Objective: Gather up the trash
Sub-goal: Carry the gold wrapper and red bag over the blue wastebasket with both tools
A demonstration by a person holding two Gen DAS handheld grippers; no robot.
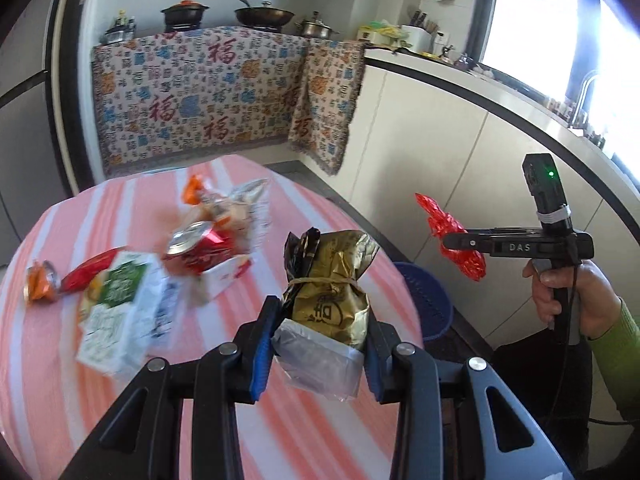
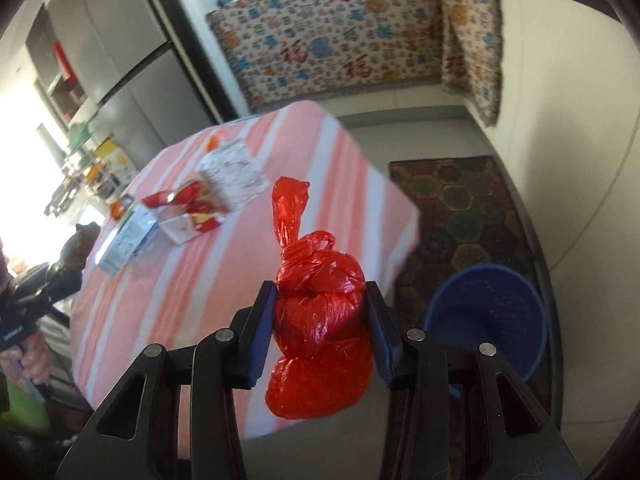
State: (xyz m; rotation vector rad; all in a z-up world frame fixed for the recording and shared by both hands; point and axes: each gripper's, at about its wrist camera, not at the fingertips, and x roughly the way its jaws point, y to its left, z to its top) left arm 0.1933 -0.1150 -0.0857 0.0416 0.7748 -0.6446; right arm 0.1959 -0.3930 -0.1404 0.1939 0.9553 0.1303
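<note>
My left gripper (image 1: 320,344) is shut on a gold foil bag (image 1: 330,292) tied with a rubber band, held above the pink striped table (image 1: 300,420). My right gripper (image 2: 322,312) is shut on a knotted red plastic bag (image 2: 320,320), held off the table's right side; it also shows in the left wrist view (image 1: 454,236). A blue bin (image 2: 486,320) stands on the floor, below and right of the red bag. On the table lie a crushed red can (image 1: 200,246), a green-and-white carton (image 1: 120,308), a white box (image 2: 236,174) and wrappers (image 1: 44,284).
A patterned rug (image 2: 460,208) lies by the bin. White cabinets and a counter (image 1: 460,128) run along the right. A cloth-covered stove counter (image 1: 200,100) with pots is behind the table. A fridge (image 2: 132,80) stands at the left.
</note>
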